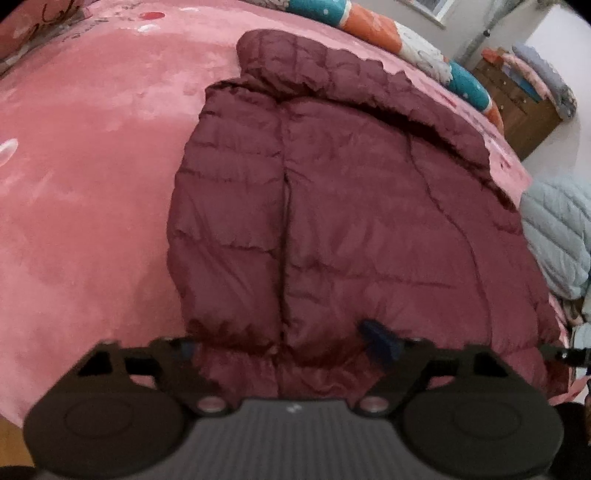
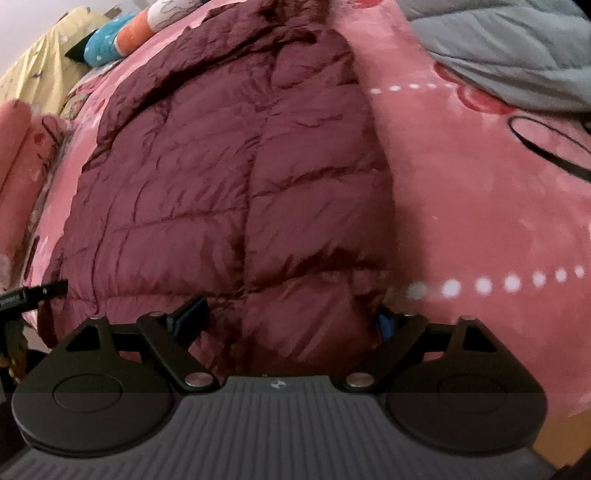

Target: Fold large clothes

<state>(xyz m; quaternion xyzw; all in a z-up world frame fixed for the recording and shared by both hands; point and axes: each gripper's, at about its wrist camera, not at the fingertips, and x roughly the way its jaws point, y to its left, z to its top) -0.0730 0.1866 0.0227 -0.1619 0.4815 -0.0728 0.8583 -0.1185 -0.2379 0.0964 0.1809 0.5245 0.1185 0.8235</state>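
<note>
A maroon quilted puffer jacket lies flat on the pink bed, sleeves folded in, collar end far from me. It also fills the right wrist view. My left gripper is open, its jaws wide apart over the jacket's near hem, left side. One blue fingertip rests on the fabric; the other is partly hidden by it. My right gripper is open too, its jaws straddling the hem's right corner. Its left fingertip lies on the jacket. Neither grips the cloth.
A pink plush blanket covers the bed. A pale blue quilted garment lies to the right, also in the right wrist view. Colourful pillows line the far edge. A wooden cabinet stands beyond.
</note>
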